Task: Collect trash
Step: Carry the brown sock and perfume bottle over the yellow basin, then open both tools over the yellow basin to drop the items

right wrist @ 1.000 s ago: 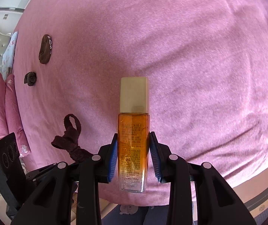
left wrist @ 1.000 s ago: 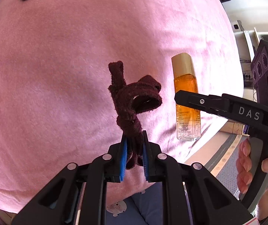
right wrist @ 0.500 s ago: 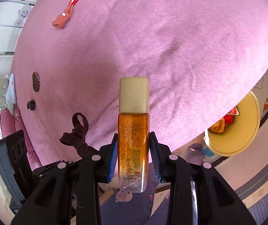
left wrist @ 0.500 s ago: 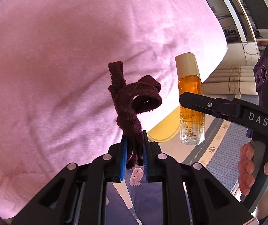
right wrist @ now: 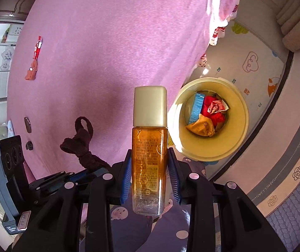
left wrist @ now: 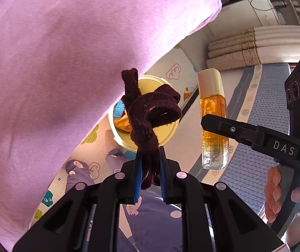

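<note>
My left gripper point(left wrist: 149, 175) is shut on a knotted dark maroon cloth strip point(left wrist: 150, 113), which sticks up in front of a yellow trash bin point(left wrist: 166, 132) on the floor. My right gripper point(right wrist: 150, 180) is shut on an amber bottle with a cream cap point(right wrist: 150, 147), held upright. In the right wrist view the yellow trash bin point(right wrist: 240, 126) sits just right of the bottle, holding red, orange and blue wrappers. The bottle point(left wrist: 212, 113) and the right gripper's finger point(left wrist: 233, 129) also show at the right of the left wrist view. The cloth strip point(right wrist: 80, 145) shows at lower left of the right wrist view.
A pink bedspread point(right wrist: 108, 52) fills the upper left, with a red wrapper point(right wrist: 37, 47), an orange scrap point(right wrist: 31, 71) and small dark items point(right wrist: 27, 124) on it. A patterned play mat point(right wrist: 254, 63) and blue rug point(right wrist: 296, 199) cover the floor. Folded towels point(left wrist: 244, 48) lie beyond.
Both grippers swung with their loads from over the bed toward the bed's edge. The yellow bin has come into view beside them and now sits close.
</note>
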`<action>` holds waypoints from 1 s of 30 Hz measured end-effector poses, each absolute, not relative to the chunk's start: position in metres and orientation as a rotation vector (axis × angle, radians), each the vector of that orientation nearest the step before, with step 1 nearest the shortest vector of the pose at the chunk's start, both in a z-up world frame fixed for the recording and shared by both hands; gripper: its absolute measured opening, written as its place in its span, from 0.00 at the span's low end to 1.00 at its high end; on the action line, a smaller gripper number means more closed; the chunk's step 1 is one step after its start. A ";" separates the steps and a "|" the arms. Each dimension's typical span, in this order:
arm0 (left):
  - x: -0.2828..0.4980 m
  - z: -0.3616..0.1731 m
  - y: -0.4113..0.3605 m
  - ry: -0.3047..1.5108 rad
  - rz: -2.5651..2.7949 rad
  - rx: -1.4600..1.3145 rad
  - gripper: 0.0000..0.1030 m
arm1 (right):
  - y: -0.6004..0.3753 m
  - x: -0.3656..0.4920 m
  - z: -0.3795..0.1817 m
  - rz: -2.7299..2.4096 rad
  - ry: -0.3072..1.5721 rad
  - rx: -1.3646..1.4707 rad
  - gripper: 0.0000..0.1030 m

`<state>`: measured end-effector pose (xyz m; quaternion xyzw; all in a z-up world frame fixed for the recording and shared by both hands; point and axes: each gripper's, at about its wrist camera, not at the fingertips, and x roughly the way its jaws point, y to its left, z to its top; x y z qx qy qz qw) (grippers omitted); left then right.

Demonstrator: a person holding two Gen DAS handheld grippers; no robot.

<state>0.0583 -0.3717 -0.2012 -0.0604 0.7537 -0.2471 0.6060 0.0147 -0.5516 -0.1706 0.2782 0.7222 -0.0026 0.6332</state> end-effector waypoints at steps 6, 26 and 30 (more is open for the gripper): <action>0.041 -0.215 -0.431 1.783 -0.645 -0.050 0.14 | -0.598 -0.011 -0.180 -0.074 1.645 0.702 0.31; 0.034 -0.238 -0.486 1.849 -0.721 0.068 0.58 | -0.648 -0.032 -0.205 -0.146 1.665 0.812 0.38; 0.032 -0.241 -0.486 1.860 -0.712 0.102 0.61 | -0.648 -0.029 -0.205 -0.141 1.674 0.794 0.38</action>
